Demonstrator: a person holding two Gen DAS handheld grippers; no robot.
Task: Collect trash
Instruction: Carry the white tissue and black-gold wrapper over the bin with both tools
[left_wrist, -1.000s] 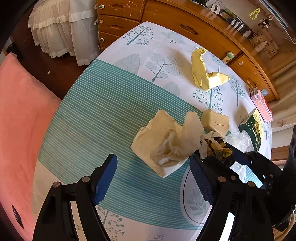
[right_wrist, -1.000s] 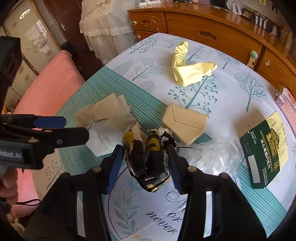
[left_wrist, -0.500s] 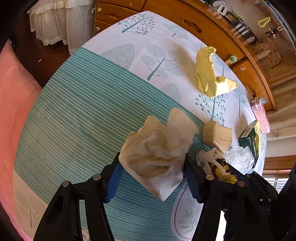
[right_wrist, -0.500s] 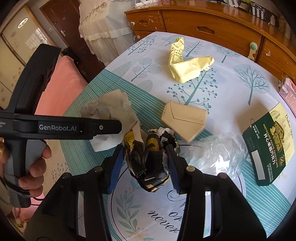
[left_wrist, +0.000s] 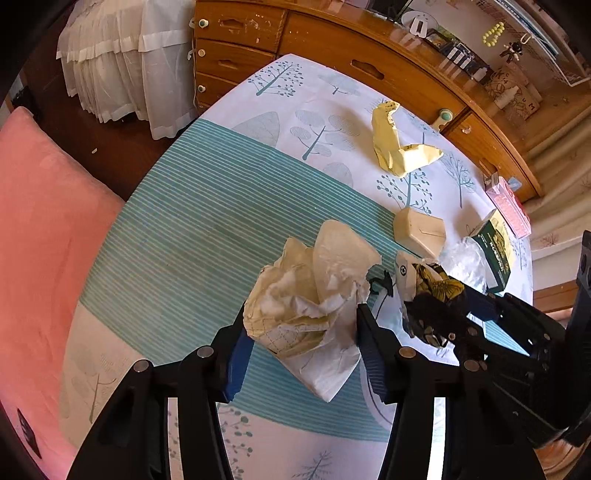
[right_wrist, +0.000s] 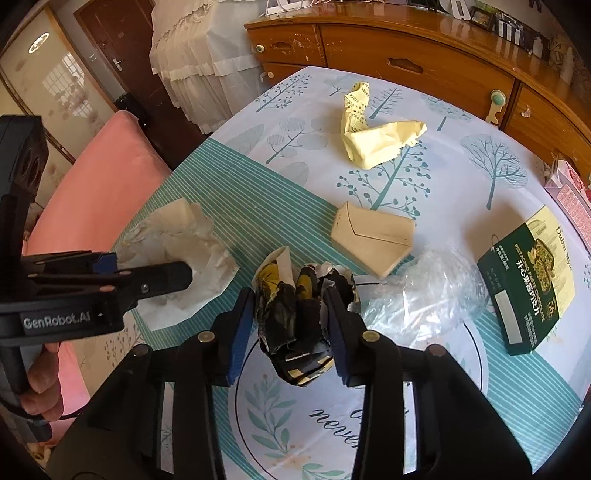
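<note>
A crumpled beige and white paper wad (left_wrist: 314, 295) sits between the blue pads of my left gripper (left_wrist: 304, 343). The jaws are closing, both pads press on its sides, and its lower corner hangs just above the striped tablecloth (left_wrist: 192, 229). In the right wrist view the left gripper (right_wrist: 147, 280) reaches in from the left over that paper wad (right_wrist: 177, 232). My right gripper (right_wrist: 291, 325) is closing tighter on a crumpled black and yellow wrapper (right_wrist: 295, 306), held above the table. The same wrapper (left_wrist: 432, 291) shows at the right of the left wrist view.
Still on the table are a crumpled yellow paper (right_wrist: 373, 140), a beige folded carton (right_wrist: 373, 240), clear plastic film (right_wrist: 424, 295), a green box (right_wrist: 528, 280) and a pink pack (right_wrist: 569, 195). A wooden dresser (right_wrist: 406, 48) stands behind; a pink cushion (left_wrist: 44, 240) lies left.
My left gripper came down around the paper wad, closed its jaws on it and then lifted slightly. The right gripper stayed put and squeezed the wrapper a little tighter.
</note>
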